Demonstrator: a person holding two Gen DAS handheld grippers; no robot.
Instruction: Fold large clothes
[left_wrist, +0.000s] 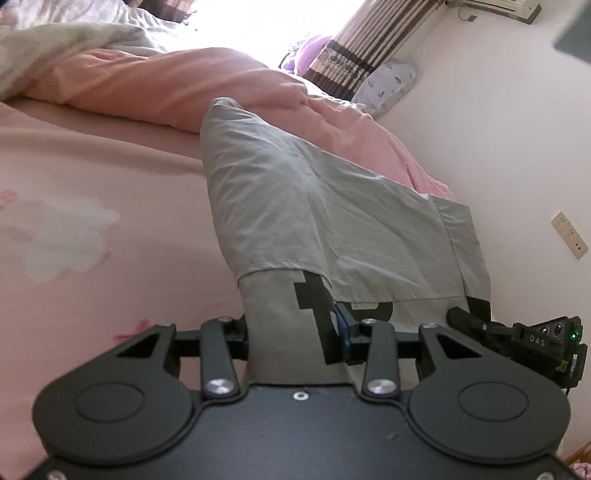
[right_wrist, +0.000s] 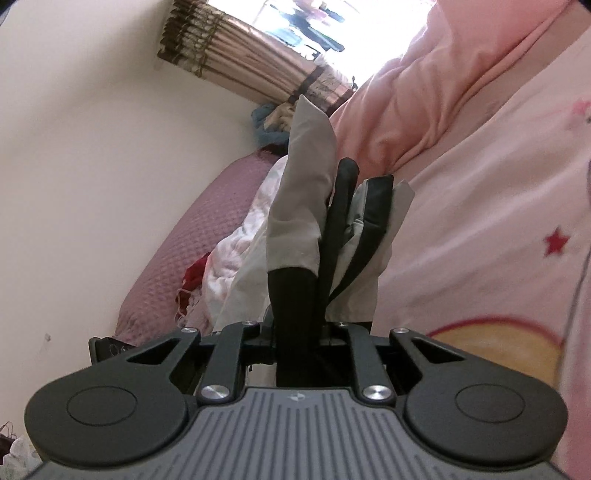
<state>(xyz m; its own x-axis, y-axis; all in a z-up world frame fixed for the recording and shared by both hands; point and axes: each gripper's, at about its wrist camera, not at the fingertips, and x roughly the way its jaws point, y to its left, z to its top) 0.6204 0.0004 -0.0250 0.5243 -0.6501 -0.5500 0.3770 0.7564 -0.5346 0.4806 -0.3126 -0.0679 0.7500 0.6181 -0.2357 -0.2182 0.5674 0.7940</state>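
Garment (left_wrist: 317, 206), grey, hangs lifted over the bed (left_wrist: 92, 184), stretching forward from both claws; left claw (left_wrist: 295, 332) grips one printed edge, right claw (right_wrist: 321, 229) pinches another edge nearby.

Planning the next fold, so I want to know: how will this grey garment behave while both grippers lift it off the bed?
The grey garment looks thin and creased, so probably floppy, sagging between the left gripper and right gripper. It drapes loosely, so likely light. Pinched edges bunch in the right wrist view and may slip.
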